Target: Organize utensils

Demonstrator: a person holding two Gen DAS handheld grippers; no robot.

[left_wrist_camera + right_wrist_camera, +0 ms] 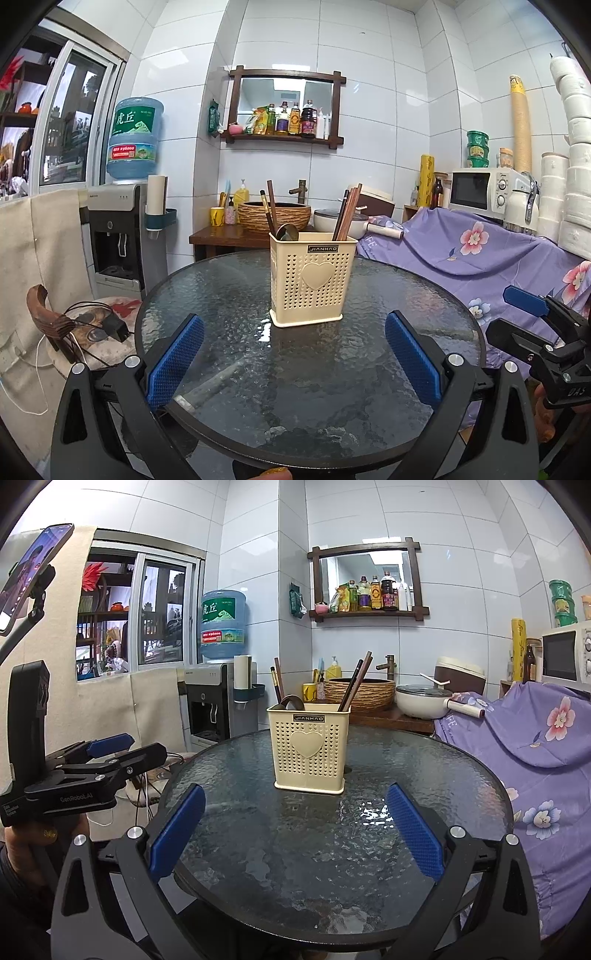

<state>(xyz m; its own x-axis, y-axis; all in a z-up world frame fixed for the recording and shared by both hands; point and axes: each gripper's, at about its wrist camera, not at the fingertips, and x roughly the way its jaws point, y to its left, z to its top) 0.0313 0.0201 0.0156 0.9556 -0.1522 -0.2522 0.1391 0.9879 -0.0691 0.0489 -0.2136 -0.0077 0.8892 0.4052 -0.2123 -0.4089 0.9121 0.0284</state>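
White tiled walls [369, 55] close in a small kitchen corner. A purple flowered cloth [472, 251] drapes over the furniture on the right, and a cream cloth [40, 251] hangs along the left below a sliding window [74, 122]. A water dispenser [118, 236] carries a blue bottle [135, 140] in the left corner. At the middle stands a round table [229, 295] with a dark rim and a rippled glass top that throws back the ceiling light. A microwave [480, 192] sits at the right rear, and a wooden shelf [284, 107] of sauce bottles hangs on the back wall above a woven basin [273, 214].

A cream perforated holder [312, 277] with a heart on its front stands upright on the far half of the table. Dark chopsticks [349, 214] lean in its right side, more chopsticks [270, 206] stand in its left side, and a spoon [287, 231] bowl shows just above the rim.

The left gripper [293, 356] hovers over the near edge of the table, blue pads spread wide with nothing between them. The right gripper [295, 830] hangs likewise, also wide and empty.
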